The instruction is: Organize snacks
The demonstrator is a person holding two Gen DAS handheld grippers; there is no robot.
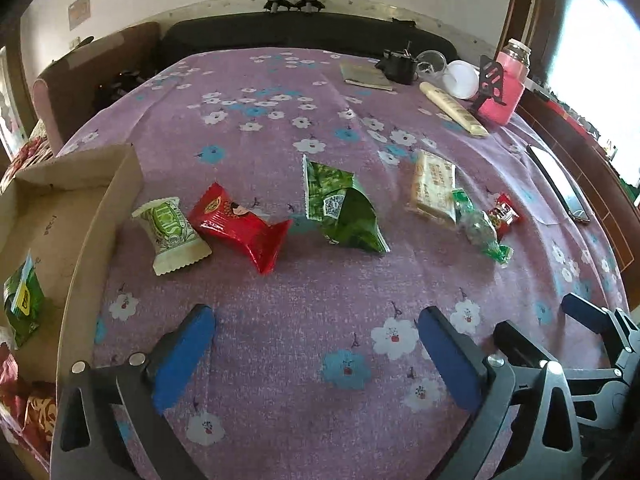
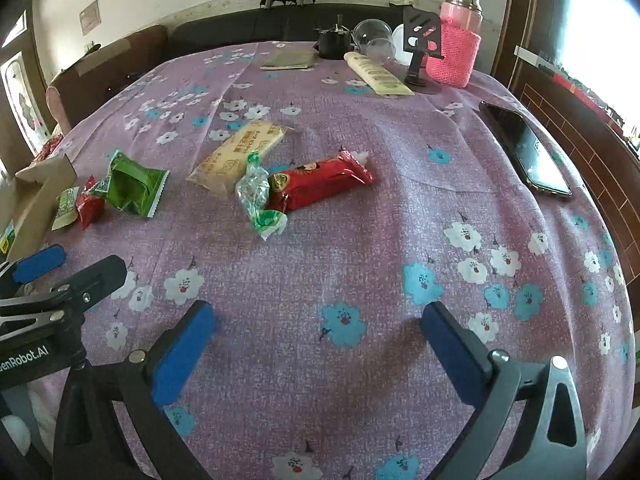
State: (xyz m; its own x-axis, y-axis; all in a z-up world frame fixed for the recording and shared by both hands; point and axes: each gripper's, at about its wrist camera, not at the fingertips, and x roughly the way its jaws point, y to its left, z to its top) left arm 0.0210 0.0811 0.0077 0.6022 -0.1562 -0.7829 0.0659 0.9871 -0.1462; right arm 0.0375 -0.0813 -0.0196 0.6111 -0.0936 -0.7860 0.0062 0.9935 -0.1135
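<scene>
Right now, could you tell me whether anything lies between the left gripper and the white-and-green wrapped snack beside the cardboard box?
Nothing visible does. The left gripper hovers open over bare purple floral tablecloth; the white-and-green wrapped snack lies ahead, touching the red wrapped snack.

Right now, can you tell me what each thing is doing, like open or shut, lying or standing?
left tool: open, empty.
right tool: open, empty.
cardboard box: open, green snack inside.
big green packet: lying crumpled on the cloth.
red packet: lying loose beside the white-green packet.
long red packet: lying flat.
phone: lying flat, screen dark.
pink bottle: standing, capped.
</scene>
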